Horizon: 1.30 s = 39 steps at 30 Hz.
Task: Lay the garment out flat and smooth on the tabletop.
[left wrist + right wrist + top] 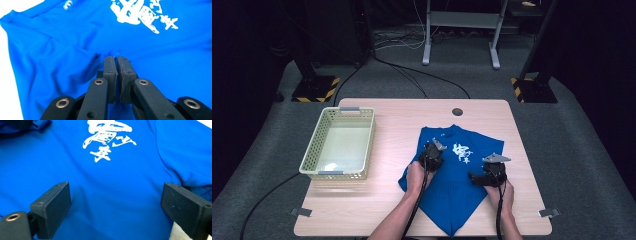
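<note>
A blue T-shirt (452, 192) with white printed characters (461, 152) lies spread on the right half of the wooden table (377, 200). My left gripper (433, 154) rests on the shirt's left side. In the left gripper view its jaws (116, 58) are shut together on a puckered fold of the blue fabric (62, 62), below the collar. My right gripper (479, 176) sits over the shirt's right side. In the right gripper view it (115, 192) stands wide open, with flat blue cloth (120, 185) between the pads and the white print (107, 137) ahead.
A pale slatted basket (312, 150) stands on the table's left half. A round cable hole (457, 111) sits near the far edge. Cables trail from both grippers back past the forearms. Beyond the table are grey floor, stand bases and a desk frame.
</note>
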Tool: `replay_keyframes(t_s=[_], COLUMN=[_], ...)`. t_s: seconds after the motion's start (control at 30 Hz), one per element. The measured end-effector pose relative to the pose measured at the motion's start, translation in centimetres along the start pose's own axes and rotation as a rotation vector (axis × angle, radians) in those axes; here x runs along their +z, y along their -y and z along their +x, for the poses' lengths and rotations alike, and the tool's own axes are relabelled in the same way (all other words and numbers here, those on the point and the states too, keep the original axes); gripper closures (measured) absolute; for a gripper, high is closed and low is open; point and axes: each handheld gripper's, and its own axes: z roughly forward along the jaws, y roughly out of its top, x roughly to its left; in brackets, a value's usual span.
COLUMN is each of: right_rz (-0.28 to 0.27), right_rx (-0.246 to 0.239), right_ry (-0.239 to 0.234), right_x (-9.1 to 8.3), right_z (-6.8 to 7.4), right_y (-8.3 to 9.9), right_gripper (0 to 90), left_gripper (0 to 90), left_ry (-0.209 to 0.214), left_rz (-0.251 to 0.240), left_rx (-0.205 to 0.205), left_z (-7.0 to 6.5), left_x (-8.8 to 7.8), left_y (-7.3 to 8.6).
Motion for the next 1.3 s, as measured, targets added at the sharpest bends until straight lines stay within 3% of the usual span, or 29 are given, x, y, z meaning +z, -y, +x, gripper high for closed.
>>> replay_keyframes(t_s=[0.27,0.43,1.3], right_rz=[0.0,0.0,-0.001], right_rx=[0.0,0.001,0.005], right_ry=[0.0,0.001,0.0], right_x=[0.0,0.0,0.0], right_z=[0.0,0.0,0.0], right_y=[0.0,0.0,0.0], right_gripper=[8.4,8.5,8.6], left_gripper=[86.8,86.9,87.2], left_ry=[-0.007,-0.029,-0.122], left_rz=[-0.027,-0.038,-0.072], left_rx=[-0.035,-0.028,-0.067], left_z=[1.3,1.8,5.7], left_x=[-1.0,-1.6,-4.1], left_y=[-0.2,-0.7,-1.7])
